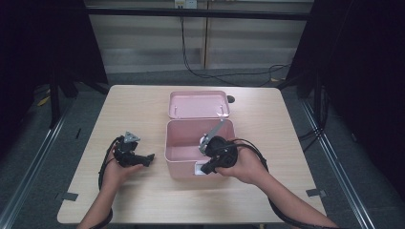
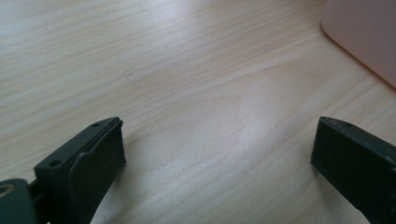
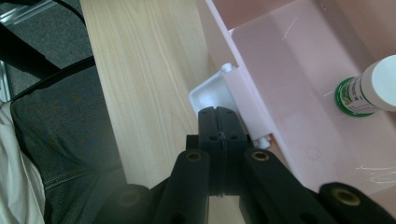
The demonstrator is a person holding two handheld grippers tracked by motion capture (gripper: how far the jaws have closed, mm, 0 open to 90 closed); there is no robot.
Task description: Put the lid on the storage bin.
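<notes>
The pink plastic storage box [image 1: 200,145] sits open mid-worktop; right gripper [image 3: 219,122] fingers pressed together, empty, at its white front latch [image 3: 212,93], six o'clock; left gripper [image 2: 217,154] gapes empty at nine. Light, rigid, slippery: pinch the latch tab

Dim, soft overhead light — dark, blurry edges

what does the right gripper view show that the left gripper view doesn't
Right gripper view: the right gripper with jaws shut at the white latch on the pink box's front wall, and a white bottle with a green label inside the box. Left gripper view: the left gripper with jaws wide open over bare wood. Both show the table and part of the pink box.
</notes>
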